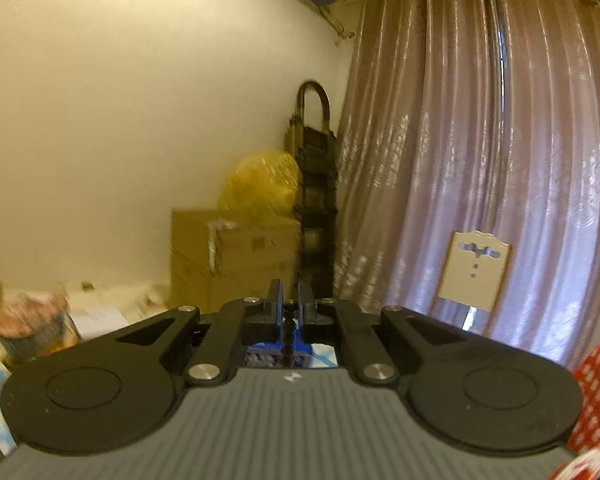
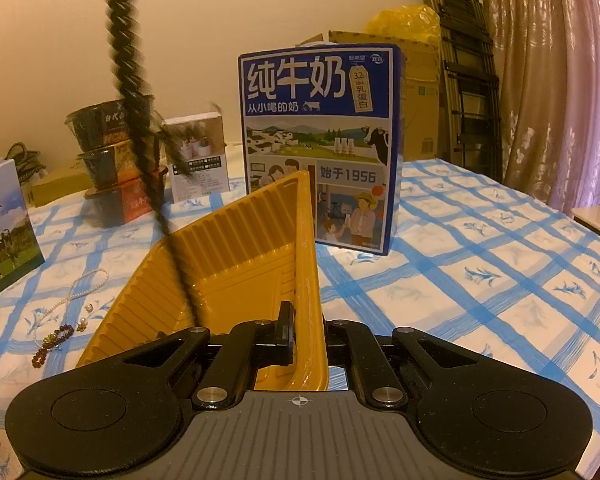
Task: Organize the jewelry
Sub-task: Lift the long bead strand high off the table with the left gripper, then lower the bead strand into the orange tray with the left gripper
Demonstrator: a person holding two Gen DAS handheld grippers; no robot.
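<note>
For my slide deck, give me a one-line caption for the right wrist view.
Right tongs grip the tilted yellow tray's rim as a dark beaded strand dangles into it.

Left gripper (image 1: 290,304): body filled the lower half of the frame. Grey ribbed housing at bottom centre, carrying a small white mark near its top edge. Two large black round discs sat at lower left and lower right, each with a raised inner circle. Black angled link arms ran from the discs toward centre, pinned with round silver screws. Two short black fingers (image 1: 275,300) stood at mid-frame.

Right gripper (image 2: 300,336): same build. Grey ribbed housing at bottom centre, here marked with a small white crosshair. Black discs at both lower corners, black link arms, silver screw heads. One black finger (image 2: 285,336) was visible left of centre.
</note>
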